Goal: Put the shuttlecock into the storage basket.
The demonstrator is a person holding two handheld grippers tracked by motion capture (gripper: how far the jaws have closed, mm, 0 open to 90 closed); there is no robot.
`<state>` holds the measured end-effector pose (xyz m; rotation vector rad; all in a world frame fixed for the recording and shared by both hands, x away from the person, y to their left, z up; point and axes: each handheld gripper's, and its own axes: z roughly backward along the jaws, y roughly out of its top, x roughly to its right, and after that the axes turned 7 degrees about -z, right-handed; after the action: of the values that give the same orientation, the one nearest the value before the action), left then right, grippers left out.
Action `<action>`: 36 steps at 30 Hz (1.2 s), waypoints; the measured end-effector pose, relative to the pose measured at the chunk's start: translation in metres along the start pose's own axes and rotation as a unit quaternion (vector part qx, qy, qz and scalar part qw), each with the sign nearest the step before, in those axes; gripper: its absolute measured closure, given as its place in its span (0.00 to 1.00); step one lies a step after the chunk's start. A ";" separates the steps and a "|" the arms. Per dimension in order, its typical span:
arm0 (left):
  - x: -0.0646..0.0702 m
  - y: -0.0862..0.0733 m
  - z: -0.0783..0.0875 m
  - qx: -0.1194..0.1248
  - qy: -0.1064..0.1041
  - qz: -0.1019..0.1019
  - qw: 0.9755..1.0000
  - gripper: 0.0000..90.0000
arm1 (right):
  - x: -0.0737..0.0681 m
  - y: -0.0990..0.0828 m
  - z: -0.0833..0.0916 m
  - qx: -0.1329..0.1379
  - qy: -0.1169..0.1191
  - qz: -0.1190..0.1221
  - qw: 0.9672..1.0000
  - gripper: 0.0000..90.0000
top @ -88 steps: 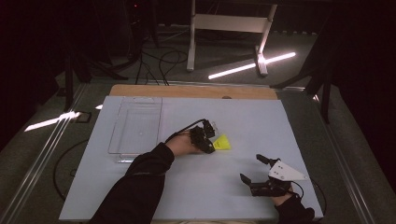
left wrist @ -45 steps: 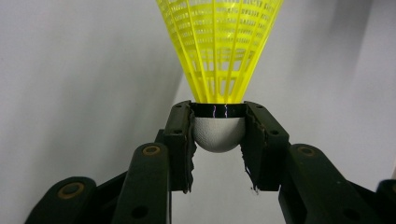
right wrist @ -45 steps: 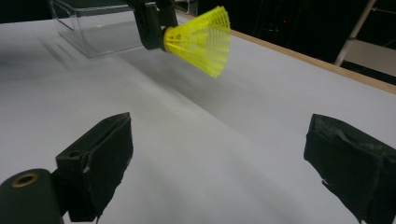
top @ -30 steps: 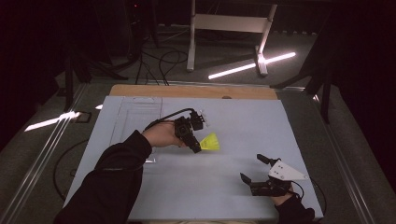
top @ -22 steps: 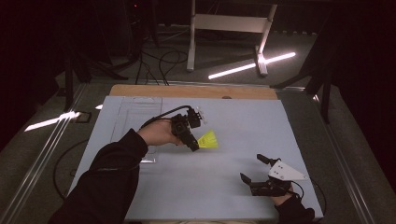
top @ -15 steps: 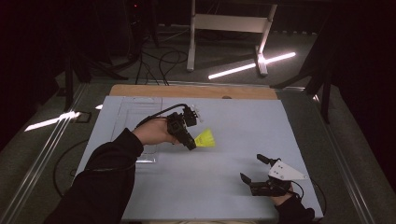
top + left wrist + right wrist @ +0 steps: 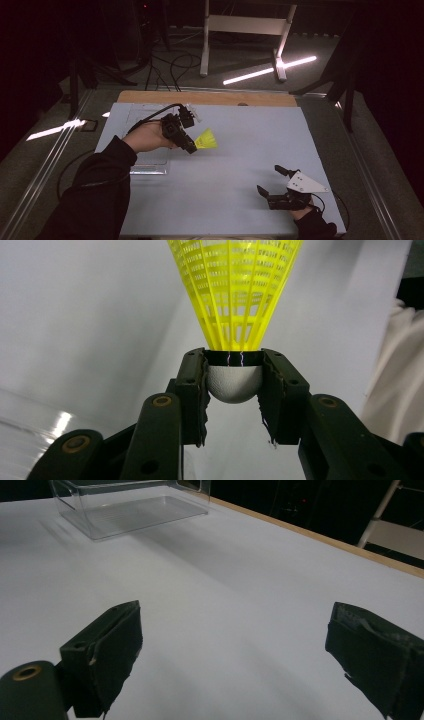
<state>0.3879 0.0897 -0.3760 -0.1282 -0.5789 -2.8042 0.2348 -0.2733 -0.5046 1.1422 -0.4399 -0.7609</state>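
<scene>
We carry the yellow shuttlecock (image 7: 235, 300) in the left tool (image 7: 189, 145), whose jaws are clamped on the white cork base (image 7: 234, 384) — the skirt points away from the hand. Over the last few seconds the left tool has lifted the shuttlecock off the counter (image 7: 240, 165) and moved it leftward and toward the far side; it now hangs above the counter, just beside the near-right edge of the clear plastic bin (image 7: 146, 161). We judge this to be the transport step, with the pick complete and the release into the bin not yet made. The right tool (image 7: 272, 187) has stayed in place near the front-right corner of the counter — its jaws stand wide apart and hold nothing.
</scene>
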 end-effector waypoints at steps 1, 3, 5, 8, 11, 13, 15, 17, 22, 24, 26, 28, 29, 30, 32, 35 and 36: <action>-0.001 -0.002 0.002 -0.001 -0.003 0.004 1.000 0.73 | 0.000 0.000 0.000 0.000 0.000 0.000 1.000 0.09; -0.001 -0.006 0.005 0.002 0.002 0.006 1.000 0.73 | 0.000 0.000 0.000 -0.001 0.000 0.000 1.000 0.09; -0.002 -0.011 0.009 -0.001 0.005 0.007 1.000 0.73 | 0.000 0.000 0.000 0.000 0.000 0.001 1.000 0.09; -0.004 -0.018 0.013 0.000 0.010 0.019 1.000 0.73 | 0.000 0.000 0.000 0.000 0.000 0.000 1.000 0.09; -0.005 -0.027 0.018 -0.001 0.013 0.027 1.000 0.73 | 0.000 0.000 0.000 0.000 0.000 0.001 1.000 0.09; -0.006 -0.033 0.021 -0.005 0.014 0.029 0.999 0.73 | 0.000 0.000 0.000 0.000 -0.001 0.001 1.000 0.09; -0.006 -0.039 0.026 -0.006 0.014 0.038 0.999 0.73 | -0.001 0.001 0.000 0.001 -0.001 0.002 1.000 0.09; -0.007 -0.046 0.031 -0.002 0.020 0.047 0.999 0.73 | 0.000 0.001 0.000 0.001 -0.001 0.003 1.000 0.09; -0.008 -0.062 0.043 0.006 0.034 0.059 0.998 0.73 | -0.001 0.001 0.000 -0.002 -0.001 0.002 1.000 0.09; -0.009 -0.070 0.050 0.011 0.039 0.069 0.997 0.73 | -0.001 0.001 0.000 -0.002 -0.002 0.002 1.000 0.09; -0.009 -0.076 0.054 0.011 0.045 0.072 0.996 0.73 | -0.001 0.001 0.000 -0.002 -0.002 0.002 1.000 0.09; -0.010 -0.079 0.056 0.015 0.042 0.079 0.996 0.73 | -0.001 0.001 0.000 -0.002 -0.002 0.002 1.000 0.09; -0.010 -0.082 0.058 0.014 0.045 0.080 0.996 0.73 | -0.001 0.001 0.000 -0.002 -0.002 0.002 1.000 0.09; -0.010 -0.086 0.060 0.017 0.052 0.084 0.995 0.73 | -0.001 0.001 0.000 -0.001 -0.002 0.001 1.000 0.09; -0.011 -0.093 0.065 0.020 0.053 0.091 0.994 0.73 | -0.001 0.001 0.000 -0.001 -0.002 0.001 1.000 0.09; -0.012 -0.102 0.071 0.023 0.061 0.104 0.992 0.73 | -0.001 0.001 0.000 -0.001 -0.003 0.000 1.000 0.09; -0.013 -0.106 0.073 0.028 0.055 0.113 0.992 0.73 | -0.001 0.001 0.000 -0.002 -0.002 0.002 1.000 0.09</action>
<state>0.3724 0.2155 -0.3502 -0.0261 -0.5767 -2.5560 0.2344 -0.2718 -0.5038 1.1364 -0.4447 -0.7607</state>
